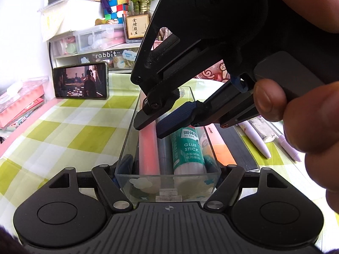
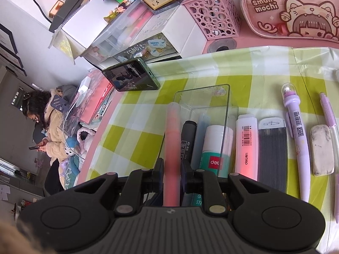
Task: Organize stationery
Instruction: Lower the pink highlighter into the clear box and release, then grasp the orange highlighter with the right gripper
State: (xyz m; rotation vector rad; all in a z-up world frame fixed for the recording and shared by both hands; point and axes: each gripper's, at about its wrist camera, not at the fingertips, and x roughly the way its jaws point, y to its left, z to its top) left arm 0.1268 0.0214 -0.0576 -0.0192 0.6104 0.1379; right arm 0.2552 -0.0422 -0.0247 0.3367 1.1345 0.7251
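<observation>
A clear plastic box [image 1: 127, 139] [image 2: 224, 105] lies on the checked cloth with a glue stick [image 1: 187, 148] [image 2: 214, 148], a black marker [image 2: 187, 137] and a grey pen in it. My left gripper [image 1: 167, 172] is shut on the box's near end. My right gripper [image 2: 172, 175] [image 1: 152, 124] is shut on a pink highlighter [image 2: 172, 144] [image 1: 148, 146] and holds it lengthwise at the box's left side, over the other items.
Right of the box lie a pink-white highlighter [image 2: 246, 146], a grey lead case [image 2: 273, 152], a purple pen [image 2: 296, 139], an eraser [image 2: 322, 148] and another pen [image 2: 332, 139]. A phone [image 1: 81, 80] leans on drawers behind. A pink pencil case [image 2: 290, 8] is at the far right.
</observation>
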